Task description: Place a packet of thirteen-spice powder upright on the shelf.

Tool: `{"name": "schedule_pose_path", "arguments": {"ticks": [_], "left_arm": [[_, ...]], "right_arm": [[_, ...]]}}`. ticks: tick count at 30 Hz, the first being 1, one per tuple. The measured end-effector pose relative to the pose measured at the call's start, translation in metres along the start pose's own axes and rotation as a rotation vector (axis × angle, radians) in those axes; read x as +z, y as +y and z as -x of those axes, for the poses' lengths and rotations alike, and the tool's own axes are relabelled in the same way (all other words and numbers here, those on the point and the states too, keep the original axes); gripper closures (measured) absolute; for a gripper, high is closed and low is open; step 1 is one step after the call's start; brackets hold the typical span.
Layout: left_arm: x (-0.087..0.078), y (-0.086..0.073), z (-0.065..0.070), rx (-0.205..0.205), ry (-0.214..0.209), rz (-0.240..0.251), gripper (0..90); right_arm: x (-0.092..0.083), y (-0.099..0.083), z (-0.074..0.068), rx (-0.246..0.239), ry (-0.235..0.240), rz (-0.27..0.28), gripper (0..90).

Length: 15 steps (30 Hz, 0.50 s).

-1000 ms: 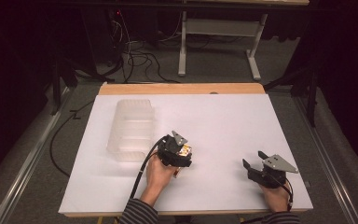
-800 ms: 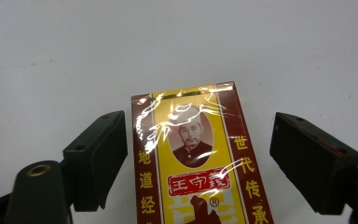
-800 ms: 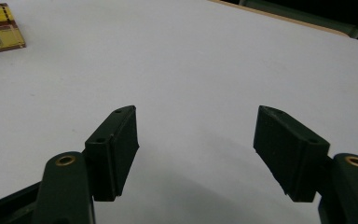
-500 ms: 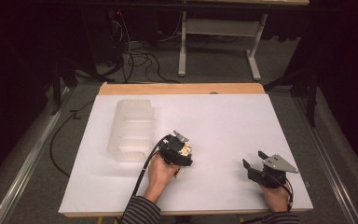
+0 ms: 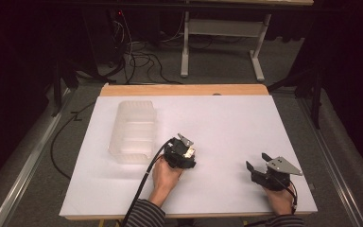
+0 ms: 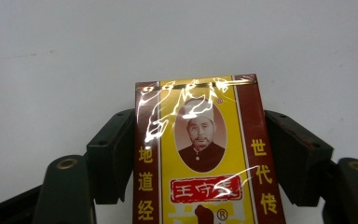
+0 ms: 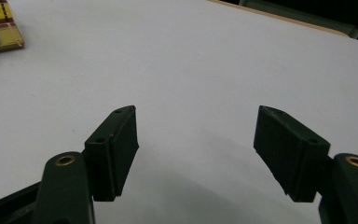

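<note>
A yellow and dark red packet (image 6: pixel 200 154), printed with a portrait and Chinese characters, lies flat on the white table top (image 5: pixel 227 118). My left gripper (image 6: pixel 199 140) is shut on it, each black jaw touching one long side. In the high view the left gripper (image 5: pixel 185 152) sits near the table's middle, a hand behind it. My right gripper (image 7: pixel 196 140) stands open over bare white surface with nothing between its jaws. It rests near the front right corner (image 5: pixel 260 171). The packet's corner (image 7: pixel 0 25) shows at the far left of the right gripper view.
A clear plastic container (image 5: pixel 133 132) stands just left of the left gripper. The table's wooden far edge (image 5: pixel 184 90) borders the white sheet. Beyond it are a grey floor with cables (image 5: pixel 137 59) and a white desk frame (image 5: pixel 222 28).
</note>
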<state>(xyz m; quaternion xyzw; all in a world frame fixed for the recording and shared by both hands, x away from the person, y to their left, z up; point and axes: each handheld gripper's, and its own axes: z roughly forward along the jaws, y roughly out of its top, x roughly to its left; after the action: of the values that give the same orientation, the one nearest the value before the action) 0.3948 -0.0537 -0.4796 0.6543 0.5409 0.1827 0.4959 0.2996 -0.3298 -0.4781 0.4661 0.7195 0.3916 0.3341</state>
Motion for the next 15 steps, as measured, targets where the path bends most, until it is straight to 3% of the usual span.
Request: {"name": "schedule_pose_path", "arguments": {"ticks": [6, 15], "left_arm": [[-0.011, 0.006, 0.003, -0.012, -0.034, 0.03, 32.4], [-0.026, 0.01, 0.008, 0.004, -0.069, 0.062, 32.8]], "right_arm": [[0.0, 0.0, 0.0, -0.002, -0.001, -0.002, 30.9], [0.0, 0.0, 0.0, -0.002, 0.0, -0.004, 30.9]]}}
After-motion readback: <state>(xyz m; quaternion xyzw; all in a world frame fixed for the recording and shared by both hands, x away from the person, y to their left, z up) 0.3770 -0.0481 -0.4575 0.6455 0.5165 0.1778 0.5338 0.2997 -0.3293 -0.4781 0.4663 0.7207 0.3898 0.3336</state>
